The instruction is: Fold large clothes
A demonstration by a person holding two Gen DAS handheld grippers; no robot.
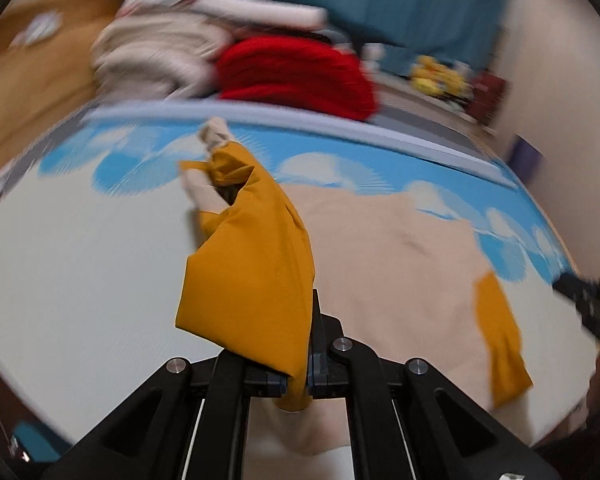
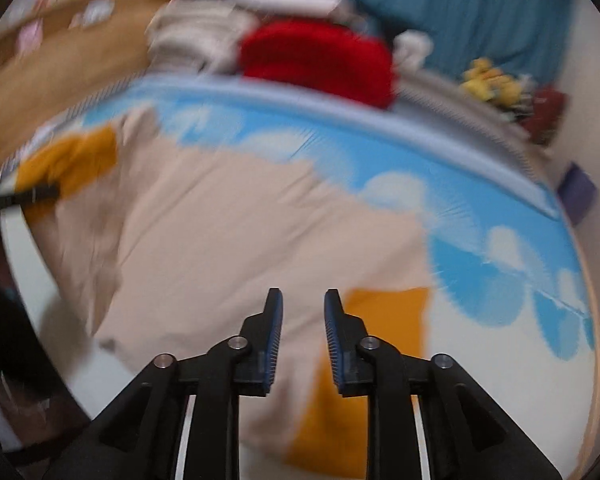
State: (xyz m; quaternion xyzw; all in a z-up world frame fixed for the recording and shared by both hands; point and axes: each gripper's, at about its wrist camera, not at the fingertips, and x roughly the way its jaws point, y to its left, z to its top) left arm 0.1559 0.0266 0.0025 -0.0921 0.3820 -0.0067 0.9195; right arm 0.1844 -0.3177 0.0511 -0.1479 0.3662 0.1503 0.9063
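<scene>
Blue-and-white cloud-print mat (image 2: 480, 216) covers the work surface, w/ one beige garment (image 2: 220, 232) spread on it; two mustard sleeves.

Left gripper (image 1: 298, 384) is clenched on one mustard sleeve (image 1: 252, 272), cloth bunched up and rising ahead of the fingers. Right gripper (image 2: 303, 308) is released, nothing between the fingers, a clear gap. Second mustard sleeve (image 2: 384, 320) lies flat just right of its right finger and runs under it. Garment body spreads ahead and left of those fingers.

Past the mat's far edge: one clothes pile (image 1: 236, 52), blurred, incl. one red item (image 1: 296, 72) and pale folded pieces. Beyond, a teal curtain (image 1: 412, 4).
</scene>
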